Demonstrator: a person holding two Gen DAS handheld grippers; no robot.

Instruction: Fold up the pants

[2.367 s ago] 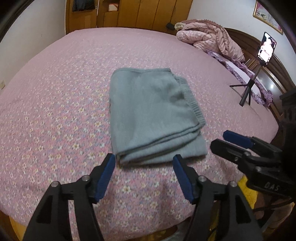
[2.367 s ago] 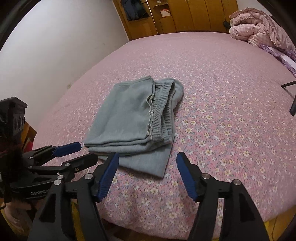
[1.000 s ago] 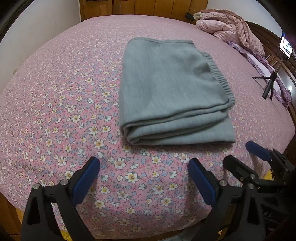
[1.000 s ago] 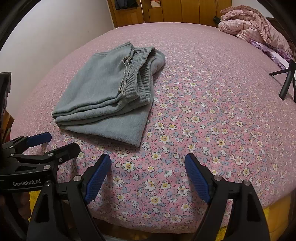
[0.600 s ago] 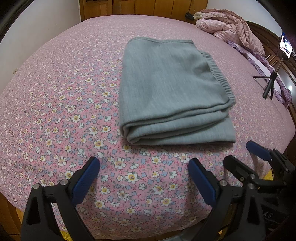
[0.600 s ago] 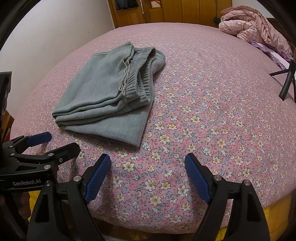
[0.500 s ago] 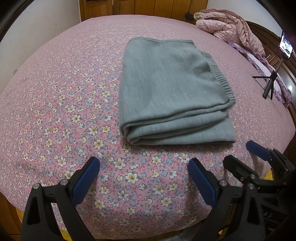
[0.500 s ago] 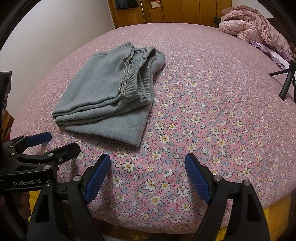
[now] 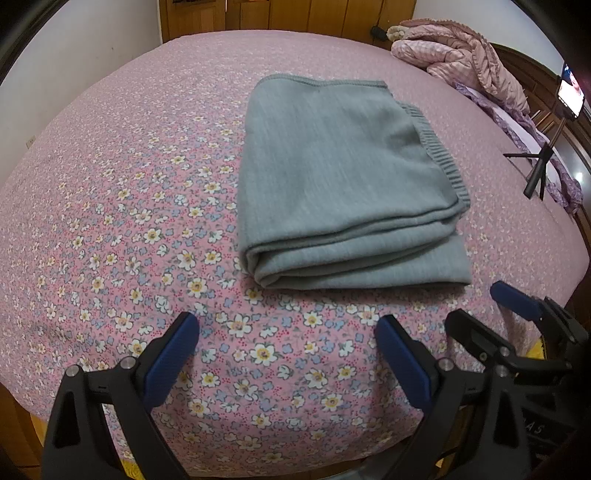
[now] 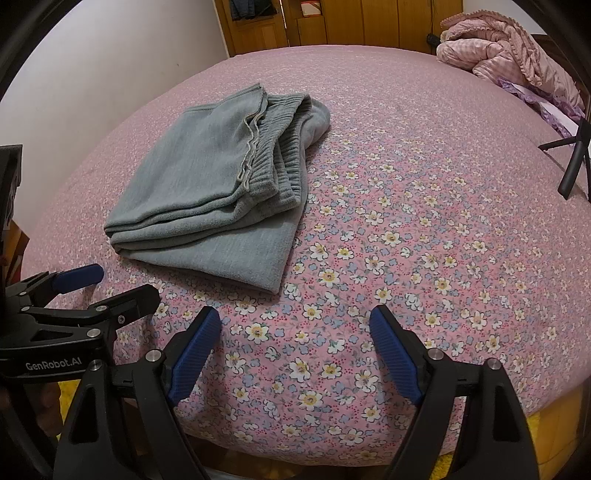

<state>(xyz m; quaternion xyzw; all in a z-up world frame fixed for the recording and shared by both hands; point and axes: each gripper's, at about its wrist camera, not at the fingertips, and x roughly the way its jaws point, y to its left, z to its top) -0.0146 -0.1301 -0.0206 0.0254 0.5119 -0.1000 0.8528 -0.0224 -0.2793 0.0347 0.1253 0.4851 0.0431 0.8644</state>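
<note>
The grey-blue pants lie folded into a thick rectangle on the pink flowered bedspread, ribbed waistband on the right side. In the right wrist view the pants show stacked layers and the waistband edge. My left gripper hovers open over the bedspread just short of the folded edge, nothing between its blue pads. My right gripper is open too, over bare bedspread to the right of the pants' near corner. Each gripper shows in the other's view: the right gripper and the left gripper.
A pink quilt is heaped at the far right of the bed. A phone on a small black tripod stands near the wooden headboard. Wooden wardrobes line the far wall. The bed's front edge runs just under both grippers.
Since 2.4 s ago both grippers opened wider and tilted down, with the pants sitting higher in both views. Over the last second nothing has moved.
</note>
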